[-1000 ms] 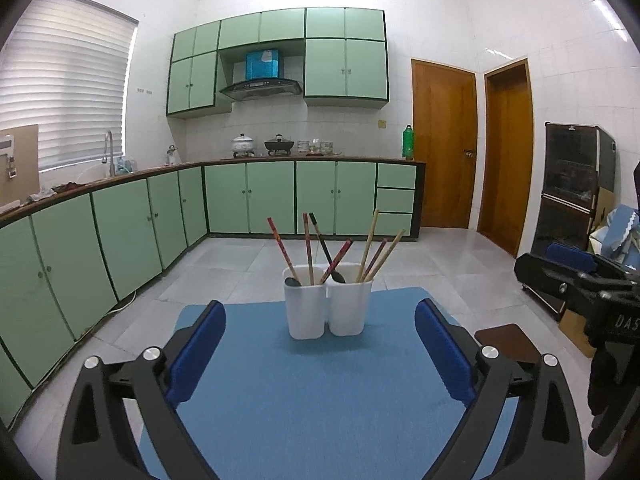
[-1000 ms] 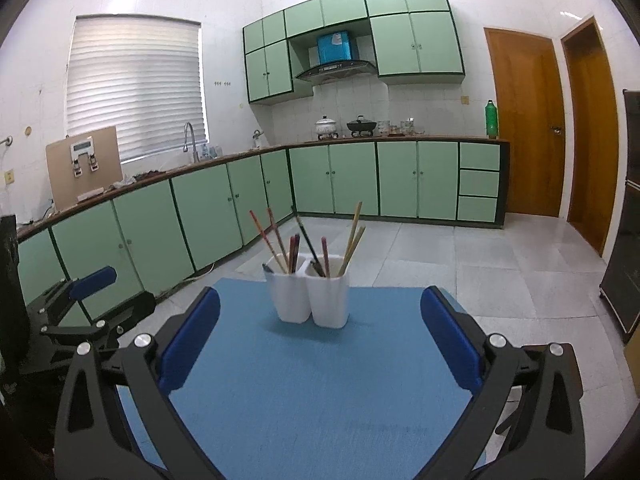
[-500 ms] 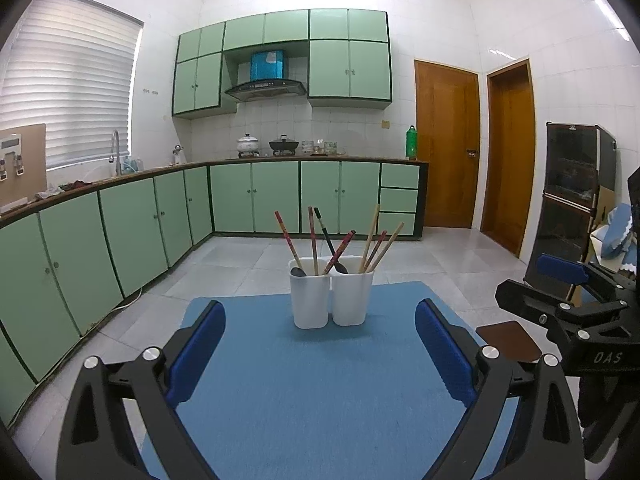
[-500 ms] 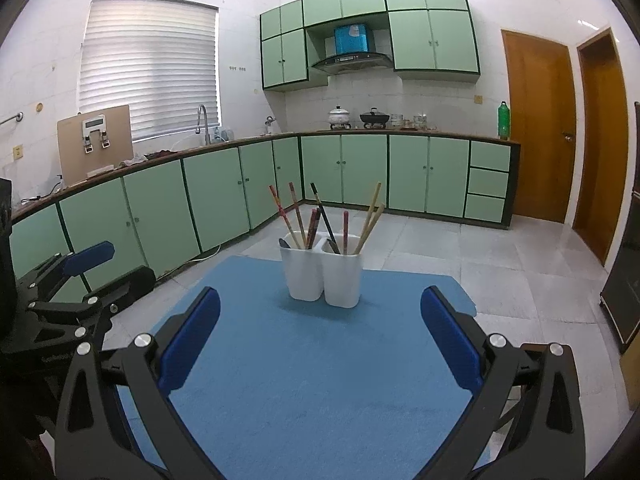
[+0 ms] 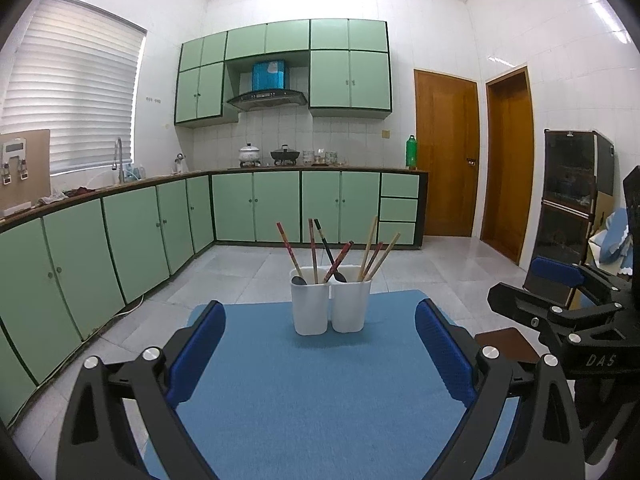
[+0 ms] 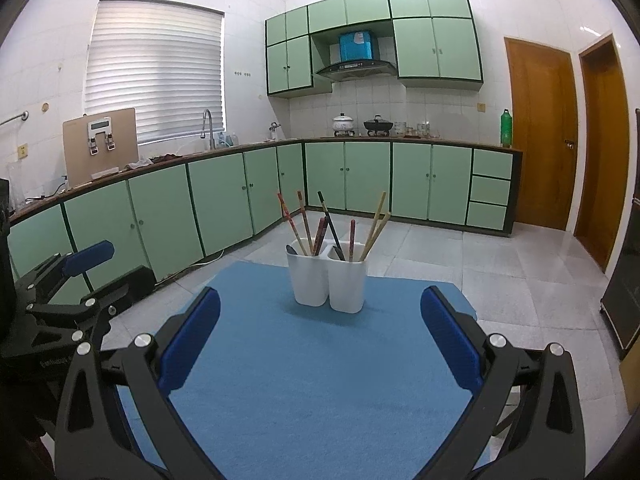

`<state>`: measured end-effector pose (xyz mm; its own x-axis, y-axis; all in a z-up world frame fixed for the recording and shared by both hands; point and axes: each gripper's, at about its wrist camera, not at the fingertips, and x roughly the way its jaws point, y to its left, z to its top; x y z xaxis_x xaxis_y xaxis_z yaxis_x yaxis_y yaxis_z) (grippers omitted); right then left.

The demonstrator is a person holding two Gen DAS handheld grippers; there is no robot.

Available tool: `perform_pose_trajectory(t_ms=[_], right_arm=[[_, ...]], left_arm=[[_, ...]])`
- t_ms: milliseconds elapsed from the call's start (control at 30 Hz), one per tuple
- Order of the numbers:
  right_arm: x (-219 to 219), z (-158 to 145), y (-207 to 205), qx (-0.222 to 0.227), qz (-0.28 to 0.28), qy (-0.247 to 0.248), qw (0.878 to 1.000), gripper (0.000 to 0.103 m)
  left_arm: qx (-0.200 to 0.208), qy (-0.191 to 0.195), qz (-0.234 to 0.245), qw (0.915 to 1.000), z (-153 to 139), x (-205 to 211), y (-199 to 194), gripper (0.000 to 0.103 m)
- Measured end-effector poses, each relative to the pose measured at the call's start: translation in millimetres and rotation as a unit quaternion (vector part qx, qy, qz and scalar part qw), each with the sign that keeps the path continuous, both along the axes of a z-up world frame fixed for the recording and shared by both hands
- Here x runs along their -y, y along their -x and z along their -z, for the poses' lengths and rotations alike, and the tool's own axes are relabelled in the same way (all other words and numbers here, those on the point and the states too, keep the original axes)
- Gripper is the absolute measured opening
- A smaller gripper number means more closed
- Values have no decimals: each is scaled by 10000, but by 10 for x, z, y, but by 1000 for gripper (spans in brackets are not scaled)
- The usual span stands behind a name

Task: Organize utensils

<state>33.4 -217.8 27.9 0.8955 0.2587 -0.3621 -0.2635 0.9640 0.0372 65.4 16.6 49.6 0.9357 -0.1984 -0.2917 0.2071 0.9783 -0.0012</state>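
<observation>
Two white utensil cups stand side by side on a blue mat [image 5: 320, 392]. The left cup [image 5: 310, 306] holds red chopsticks and dark spoons. The right cup [image 5: 351, 304] holds pale wooden chopsticks [image 5: 370, 248] and a red one. In the right wrist view the cups [image 6: 326, 280] stand on the same mat [image 6: 320, 380]. My left gripper [image 5: 320, 348] is open and empty, short of the cups. My right gripper [image 6: 320, 340] is open and empty, also short of the cups. Each gripper shows at the side of the other's view.
A brown stool top [image 5: 506, 344] sits right of the mat. Green kitchen cabinets [image 5: 160, 232] run along the left and back walls. Two wooden doors [image 5: 446, 156] stand at the back right. A dark cabinet [image 5: 572, 208] stands on the right.
Both grippers have risen and tilted up a little, so the cups sit lower in both views. Both stay open and empty.
</observation>
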Motion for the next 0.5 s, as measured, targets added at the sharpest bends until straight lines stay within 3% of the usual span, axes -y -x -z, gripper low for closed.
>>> perform_pose_trajectory(t_ms=[500], right_arm=[[-21, -31, 45, 47, -12, -11, 10000, 97]], left_arm=[[64, 41, -42, 10000, -5, -35, 69, 94]])
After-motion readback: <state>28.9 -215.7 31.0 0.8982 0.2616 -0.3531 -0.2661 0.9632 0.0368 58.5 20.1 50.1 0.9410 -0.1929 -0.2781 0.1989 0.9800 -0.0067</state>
